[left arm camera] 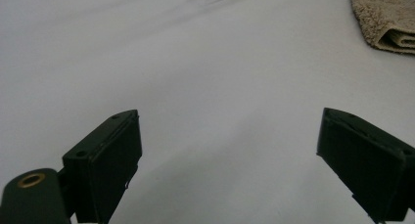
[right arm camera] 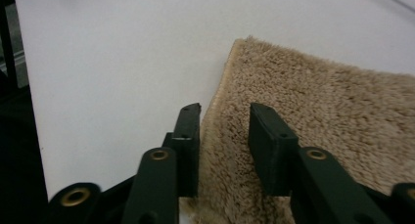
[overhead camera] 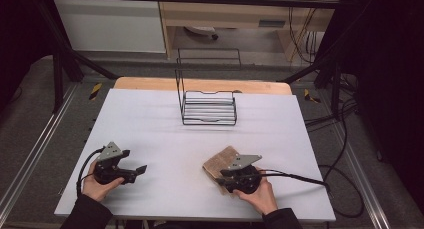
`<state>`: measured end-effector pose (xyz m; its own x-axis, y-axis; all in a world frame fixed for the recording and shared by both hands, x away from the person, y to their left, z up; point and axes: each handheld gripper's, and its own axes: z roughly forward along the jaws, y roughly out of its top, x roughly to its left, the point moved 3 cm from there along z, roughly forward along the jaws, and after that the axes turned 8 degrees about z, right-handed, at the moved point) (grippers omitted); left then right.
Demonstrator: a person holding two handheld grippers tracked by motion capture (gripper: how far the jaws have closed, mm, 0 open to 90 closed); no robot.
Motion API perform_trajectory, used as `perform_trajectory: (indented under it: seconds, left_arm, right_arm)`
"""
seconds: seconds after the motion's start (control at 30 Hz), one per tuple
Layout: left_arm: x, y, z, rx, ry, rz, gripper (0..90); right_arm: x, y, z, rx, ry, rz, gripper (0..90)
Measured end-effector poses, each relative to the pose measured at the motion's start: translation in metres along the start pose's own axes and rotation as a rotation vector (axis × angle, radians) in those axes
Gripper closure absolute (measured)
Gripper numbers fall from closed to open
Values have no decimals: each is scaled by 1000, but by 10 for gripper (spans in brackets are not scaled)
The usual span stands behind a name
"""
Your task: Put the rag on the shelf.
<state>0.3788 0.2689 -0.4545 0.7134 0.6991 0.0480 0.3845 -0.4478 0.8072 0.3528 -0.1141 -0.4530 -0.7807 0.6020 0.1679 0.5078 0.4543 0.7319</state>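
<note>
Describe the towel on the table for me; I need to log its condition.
The towel is tan, fluffy terry cloth, folded flat into a small rectangle with layered folds at one edge. It lies on the white table near its front right. The right gripper is over it, its fingers slightly apart at the towel's edge.

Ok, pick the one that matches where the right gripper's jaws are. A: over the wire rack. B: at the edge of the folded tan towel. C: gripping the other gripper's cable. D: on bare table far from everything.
B: in the right gripper view the right gripper has its jaws a little apart over the fuzzy edge of the folded tan towel, with the wire rack far off at the back of the table.
</note>
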Motion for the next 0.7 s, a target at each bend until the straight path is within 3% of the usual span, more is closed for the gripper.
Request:
perform_trajectory:
  seconds: [0.07,0.17,0.23,0.3,0.33,0.37,0.53,0.7]
  left_arm:
    - [0,0,1,4,-3,0,96]
    - [0,0,1,7,-2,-3,98]
    - [0,0,2,8,-3,-5,98]
    - [-1,0,2,9,-4,-4,99]
    - [-1,0,2,9,-4,-4,99]
    - [-1,1,2,9,-5,-5,99]
    - [-1,1,3,14,-6,-4,100]
    - [-3,2,3,17,-5,1,102]
  right_arm:
    - [-5,-1,-10,-27,-17,20,574]
    - [-22,-4,-24,-74,-84,83,493]
    - [-36,-9,-32,-88,-149,151,496]
    - [-49,-15,-38,-97,-183,207,488]
    - [-49,-15,-38,-97,-183,207,488]
    - [-58,-21,-42,-95,-215,240,487]
    - [-69,-28,-47,-93,-241,287,496]
    - [-73,-37,-34,-28,-256,307,528]
